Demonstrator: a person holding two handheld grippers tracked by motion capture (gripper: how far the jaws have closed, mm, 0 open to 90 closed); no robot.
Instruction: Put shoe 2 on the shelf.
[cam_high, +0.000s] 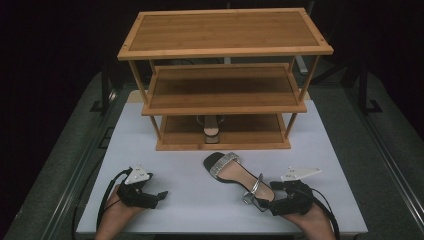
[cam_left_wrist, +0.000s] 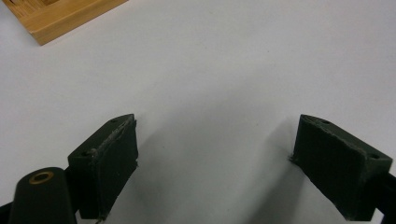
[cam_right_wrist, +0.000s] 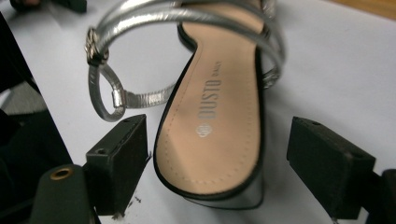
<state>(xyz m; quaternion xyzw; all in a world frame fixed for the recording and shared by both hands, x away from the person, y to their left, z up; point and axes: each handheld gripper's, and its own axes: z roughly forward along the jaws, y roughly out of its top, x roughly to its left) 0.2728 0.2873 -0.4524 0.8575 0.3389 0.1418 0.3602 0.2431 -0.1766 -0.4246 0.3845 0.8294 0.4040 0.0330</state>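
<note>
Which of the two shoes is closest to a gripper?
The silver sandal lying on the white table. Its heel sits between the open right gripper; the other sandal stands far back on the rack's bottom shelf.

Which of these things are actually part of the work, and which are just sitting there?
In the job:
- silver sandal, its heel between the open right gripper
- wooden shelf rack
- matching sandal on the lowest shelf

Idle:
- left gripper, open
- white table

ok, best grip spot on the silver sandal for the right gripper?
Probably the heel end of the sandal, approached from behind along its length. The right gripper already has open jaws either side of it; the heel is narrower than the gap and the ankle strap sits clear ahead.
</note>
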